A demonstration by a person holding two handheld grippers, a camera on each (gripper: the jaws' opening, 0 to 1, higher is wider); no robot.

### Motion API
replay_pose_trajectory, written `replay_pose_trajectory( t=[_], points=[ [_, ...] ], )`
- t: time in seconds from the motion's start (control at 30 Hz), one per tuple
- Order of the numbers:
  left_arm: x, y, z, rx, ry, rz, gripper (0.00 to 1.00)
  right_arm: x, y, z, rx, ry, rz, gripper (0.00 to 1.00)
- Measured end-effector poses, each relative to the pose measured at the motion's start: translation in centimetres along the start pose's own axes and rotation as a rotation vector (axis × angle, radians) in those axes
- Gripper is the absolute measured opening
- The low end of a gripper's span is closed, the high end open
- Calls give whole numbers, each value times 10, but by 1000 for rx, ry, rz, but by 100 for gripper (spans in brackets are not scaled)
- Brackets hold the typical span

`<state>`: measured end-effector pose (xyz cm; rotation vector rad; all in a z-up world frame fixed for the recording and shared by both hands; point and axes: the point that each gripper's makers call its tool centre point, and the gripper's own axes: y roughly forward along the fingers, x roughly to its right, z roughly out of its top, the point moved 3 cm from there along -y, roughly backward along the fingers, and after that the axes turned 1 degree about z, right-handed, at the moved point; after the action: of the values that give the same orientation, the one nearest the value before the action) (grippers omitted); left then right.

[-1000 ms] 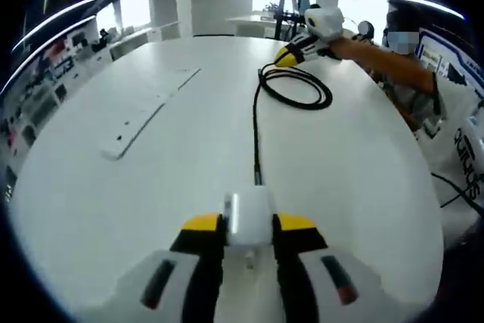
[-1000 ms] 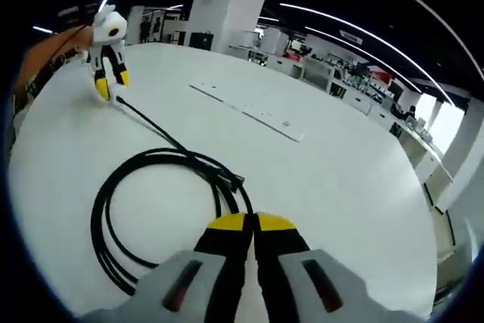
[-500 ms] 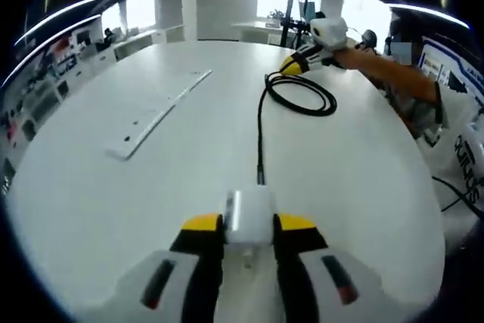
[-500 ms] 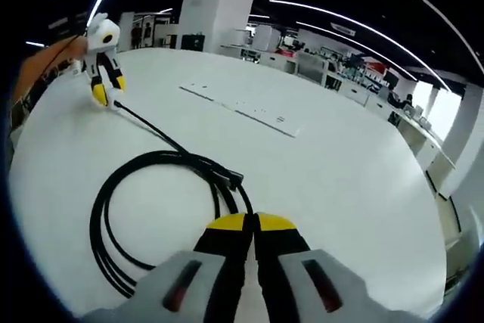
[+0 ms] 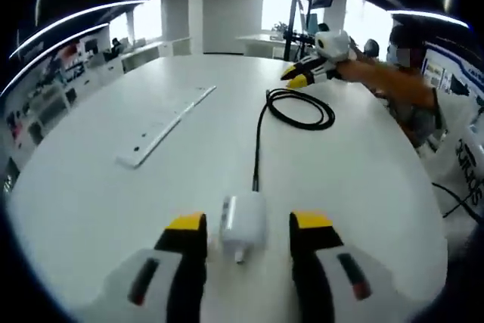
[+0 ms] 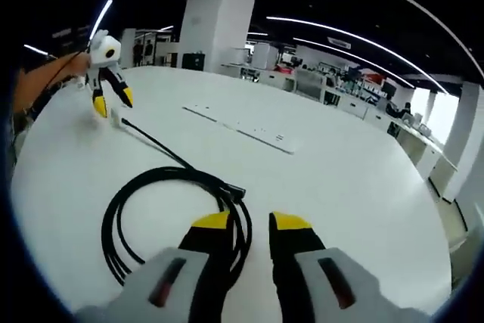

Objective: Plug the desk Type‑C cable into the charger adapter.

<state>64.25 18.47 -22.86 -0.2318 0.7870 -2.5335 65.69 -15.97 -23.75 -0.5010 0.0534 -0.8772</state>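
Both jaws are spread on left gripper (image 5: 248, 226) and right gripper (image 6: 248, 225); light, rigid charger adapter (image 5: 242, 222) is gripped sideways, limp Type-C cable (image 6: 162, 206) beside its plug.

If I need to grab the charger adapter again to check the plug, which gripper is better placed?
Left. The charger adapter lies on the table between the open jaws of the left gripper. The right gripper, also open, is over the coil at the far end of the cable.
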Motion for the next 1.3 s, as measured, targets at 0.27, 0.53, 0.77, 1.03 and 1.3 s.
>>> replay_pose_trajectory(
  t=[0.27,0.53,0.77,1.03,1.3],
  points=[
    [27,-66,18,402,-82,245,71,-12,-51,31,230,63,44,29],
    [108,-119,-34,458,-78,424,81,-49,-119,29,397,96,64,41],
    [191,-169,-62,632,-97,571,89,-100,-179,13,510,58,-6,52],
    [233,-188,-89,645,-121,713,91,-145,-220,-15,589,106,-74,57],
    [257,-188,-106,694,-220,760,92,-162,-237,-33,589,112,-127,68]
  ],
)
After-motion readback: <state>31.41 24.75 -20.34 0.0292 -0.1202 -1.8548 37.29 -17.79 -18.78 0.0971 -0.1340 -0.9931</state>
